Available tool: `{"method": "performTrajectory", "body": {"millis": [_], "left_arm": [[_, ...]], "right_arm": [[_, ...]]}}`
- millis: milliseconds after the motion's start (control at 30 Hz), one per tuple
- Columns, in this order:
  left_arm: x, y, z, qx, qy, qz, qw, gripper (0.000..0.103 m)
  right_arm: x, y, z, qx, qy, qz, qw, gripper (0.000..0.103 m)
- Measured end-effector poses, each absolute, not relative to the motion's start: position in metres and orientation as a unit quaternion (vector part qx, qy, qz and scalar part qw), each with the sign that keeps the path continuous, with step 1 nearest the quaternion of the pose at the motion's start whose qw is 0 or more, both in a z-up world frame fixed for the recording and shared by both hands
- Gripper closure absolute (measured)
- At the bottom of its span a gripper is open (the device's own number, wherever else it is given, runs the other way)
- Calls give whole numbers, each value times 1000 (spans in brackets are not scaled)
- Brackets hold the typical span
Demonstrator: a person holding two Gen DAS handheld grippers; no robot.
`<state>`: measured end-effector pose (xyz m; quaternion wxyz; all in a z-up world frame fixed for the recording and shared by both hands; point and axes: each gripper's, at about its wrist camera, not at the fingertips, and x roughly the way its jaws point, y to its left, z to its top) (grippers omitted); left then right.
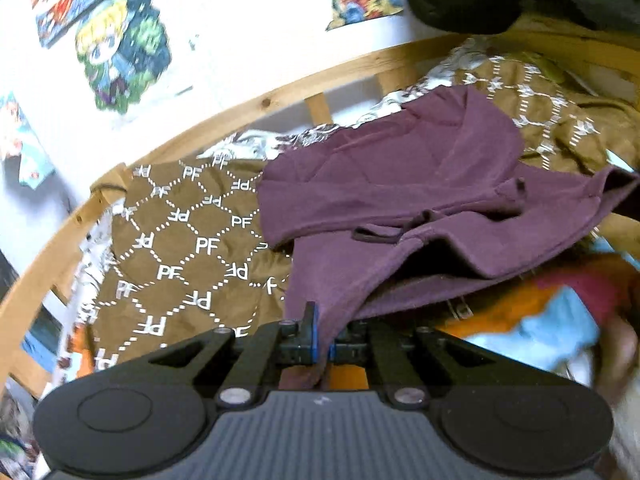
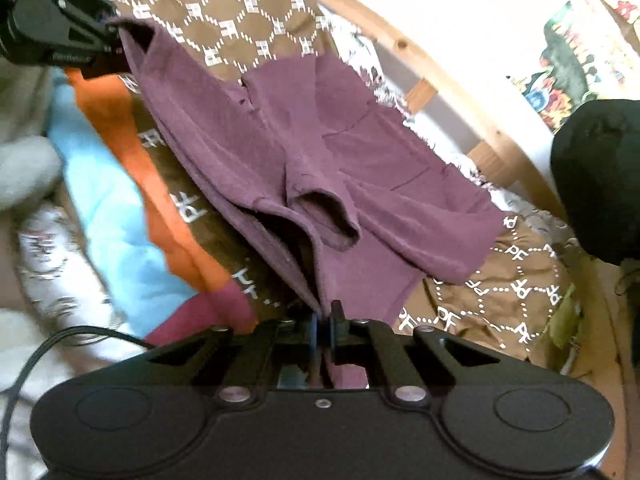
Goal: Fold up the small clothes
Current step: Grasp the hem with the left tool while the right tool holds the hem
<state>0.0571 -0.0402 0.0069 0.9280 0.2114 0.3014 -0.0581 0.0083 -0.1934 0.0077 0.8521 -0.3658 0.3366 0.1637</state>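
Purple shorts hang stretched between both tongs, lifted above the bed. Left tongs are clamped on one soft fleecy edge, right tongs pinch another. Only the right view shows a leg opening gaping; the left view shows a dark drawstring. Underneath lies a brown PF-print blanket, farther off a curved wooden bed rail.
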Motion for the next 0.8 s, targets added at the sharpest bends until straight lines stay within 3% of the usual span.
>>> {"method": "performTrajectory", "body": {"millis": [400, 600, 800], "left_arm": [[11, -34, 33, 253, 319, -115, 906, 98], [62, -41, 51, 260, 283, -106, 917, 96], [166, -45, 64, 234, 279, -89, 927, 96]], "right_arm": [[-67, -197, 50, -326, 363, 216, 845, 99], [-28, -201, 58, -319, 325, 181, 872, 98], [47, -197, 62, -348, 257, 121, 894, 98]]}}
